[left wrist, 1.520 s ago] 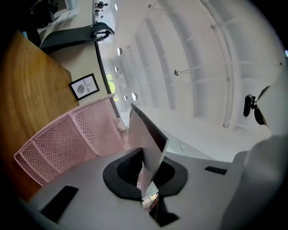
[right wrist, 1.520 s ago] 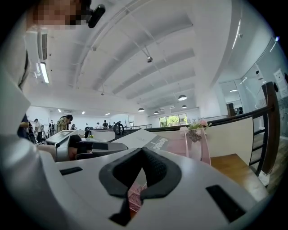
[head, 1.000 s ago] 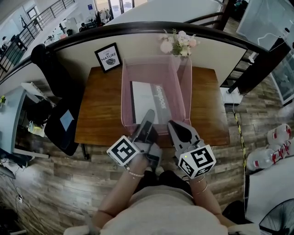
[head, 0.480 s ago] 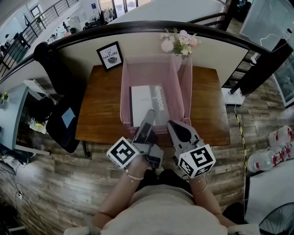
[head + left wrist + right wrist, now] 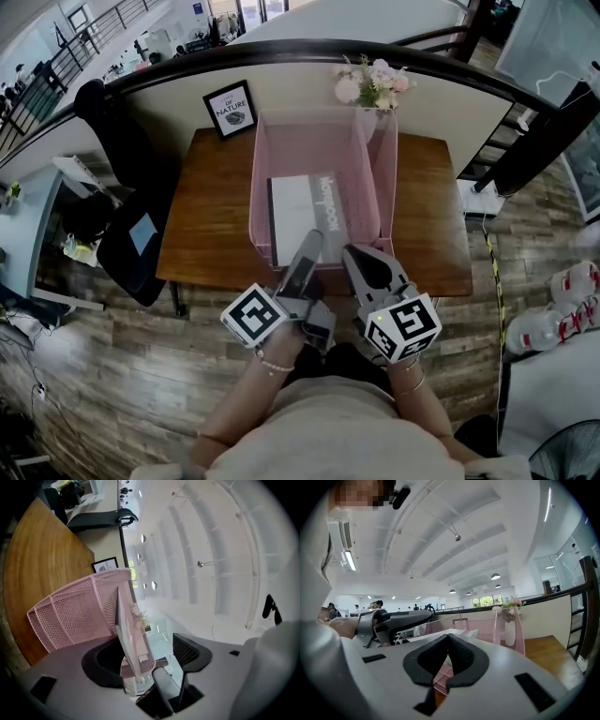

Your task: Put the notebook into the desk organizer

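Two grippers hover at the near edge of the surface. The left gripper point(image 5: 306, 253) has its jaws wide apart, having just been opening. The near edge of the one notebook point(image 5: 305, 211) stands in the gap with neither pad pressing on it. The right gripper point(image 5: 361, 262), just beside it, has its jaws together on nothing.

The notebook lies flat in the one pink mesh desk organizer point(image 5: 261, 178), towards its near end. The organizer's tall side walls flank the notebook.

Beyond the organizer stand one framed picture point(image 5: 232, 110) at the far left corner and one vase of flowers point(image 5: 373, 82) at the far right.

The surface point(image 5: 211, 225) shows bare wood on both sides of the organizer. Its far edge meets a low wall with a dark rail. A black chair point(image 5: 127, 234) stands close against its left edge, on the floor.
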